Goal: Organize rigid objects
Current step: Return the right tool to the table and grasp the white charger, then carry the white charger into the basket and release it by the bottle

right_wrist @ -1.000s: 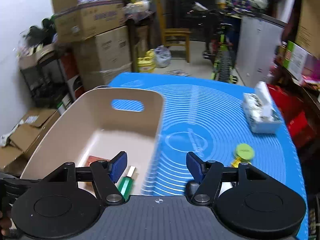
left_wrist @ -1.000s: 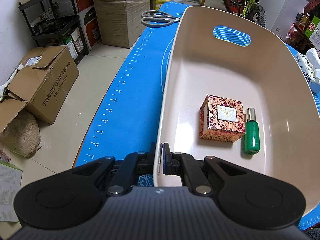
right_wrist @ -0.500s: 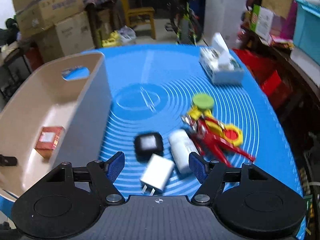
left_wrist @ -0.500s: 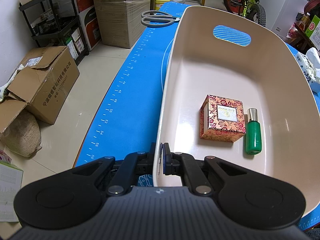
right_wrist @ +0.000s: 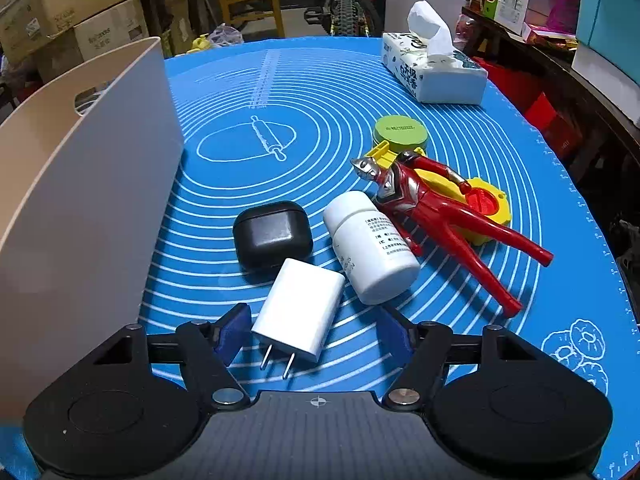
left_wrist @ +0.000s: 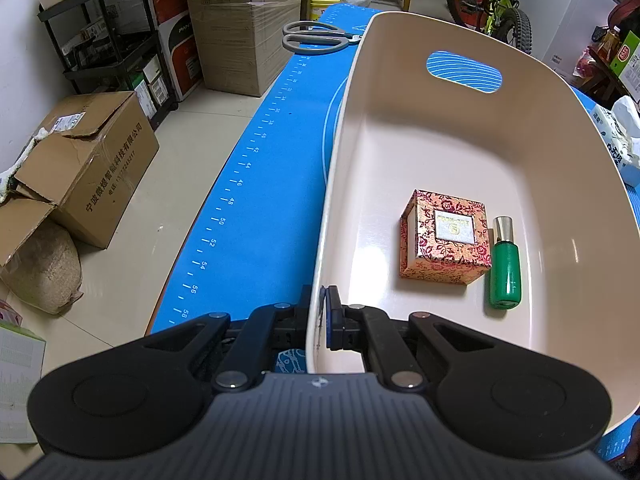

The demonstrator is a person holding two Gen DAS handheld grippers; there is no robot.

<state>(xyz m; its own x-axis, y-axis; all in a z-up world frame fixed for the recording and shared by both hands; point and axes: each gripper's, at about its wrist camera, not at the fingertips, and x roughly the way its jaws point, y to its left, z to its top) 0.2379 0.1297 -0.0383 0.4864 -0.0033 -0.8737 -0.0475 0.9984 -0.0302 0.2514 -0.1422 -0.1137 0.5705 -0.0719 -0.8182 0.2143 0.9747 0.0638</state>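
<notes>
My left gripper [left_wrist: 320,320] is shut on the near rim of the beige basket [left_wrist: 460,152], which holds a red patterned box [left_wrist: 446,236] and a green bottle [left_wrist: 505,268]. My right gripper [right_wrist: 314,334] is open, low over the blue mat, with a white charger plug [right_wrist: 300,310] between its fingers. Beyond the plug lie a black earbud case [right_wrist: 272,236], a white pill bottle [right_wrist: 370,246], a red toy figure [right_wrist: 432,204] on a yellow toy [right_wrist: 486,202], and a green tin [right_wrist: 399,132]. The basket wall [right_wrist: 80,184] stands at the left.
A tissue pack [right_wrist: 432,68] sits at the far right of the mat. Scissors [left_wrist: 316,38] lie on the mat beyond the basket's left side. Cardboard boxes [left_wrist: 80,160], shelves and a bicycle [left_wrist: 492,4] surround the table.
My right gripper has swung right from the basket and dropped toward the loose items, now straddling the white charger plug. The left gripper and basket have not moved.
</notes>
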